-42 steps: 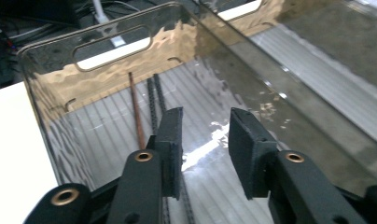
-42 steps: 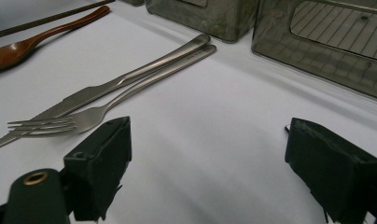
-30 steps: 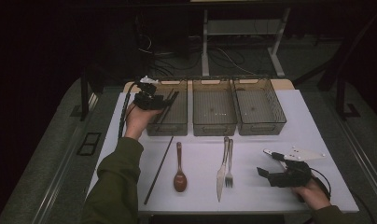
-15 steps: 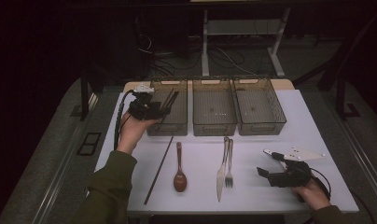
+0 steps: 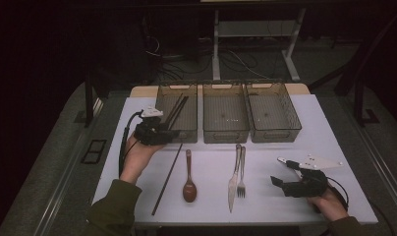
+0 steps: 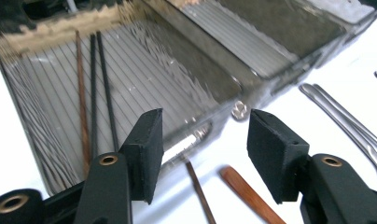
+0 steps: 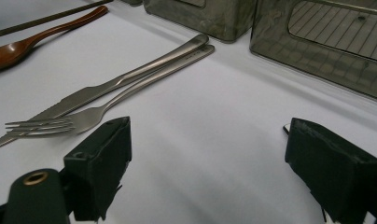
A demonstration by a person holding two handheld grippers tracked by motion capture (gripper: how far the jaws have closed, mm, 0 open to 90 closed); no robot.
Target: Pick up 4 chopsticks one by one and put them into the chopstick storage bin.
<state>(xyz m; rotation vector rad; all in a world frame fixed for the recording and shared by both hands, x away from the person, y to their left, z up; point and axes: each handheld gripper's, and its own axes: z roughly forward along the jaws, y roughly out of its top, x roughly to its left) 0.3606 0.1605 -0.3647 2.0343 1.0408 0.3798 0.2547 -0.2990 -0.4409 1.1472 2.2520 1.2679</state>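
White tabletop (image 5: 329, 128) fills the middle of the high view, and along its upper edge three smoky clear plastic bins (image 5: 226, 118) stand side by side, plainly set out for sorting cutlery by kind. In the leftmost bin (image 6: 130, 79) three chopsticks (image 6: 95, 88) already lie lengthwise, two black and one brown, which suggests that compartment is meant for them. Just below that bin, left of centre, one long dark chopstick (image 5: 167, 178) lies slanted on the table; it looks like the next piece to go in. Beside it lies a wooden spoon (image 5: 189, 177), then a table knife (image 5: 234, 177) and fork (image 5: 241, 172) close together at centre.

At the left, the left gripper (image 5: 173, 132) hangs over the near wall of the leftmost bin, its jaws apart with nothing between them, the loose chopstick's tip (image 6: 198, 186) just beneath. At the lower right, the right gripper (image 5: 275, 180) rests low over bare table, jaws wide and empty, apparently waiting its turn.
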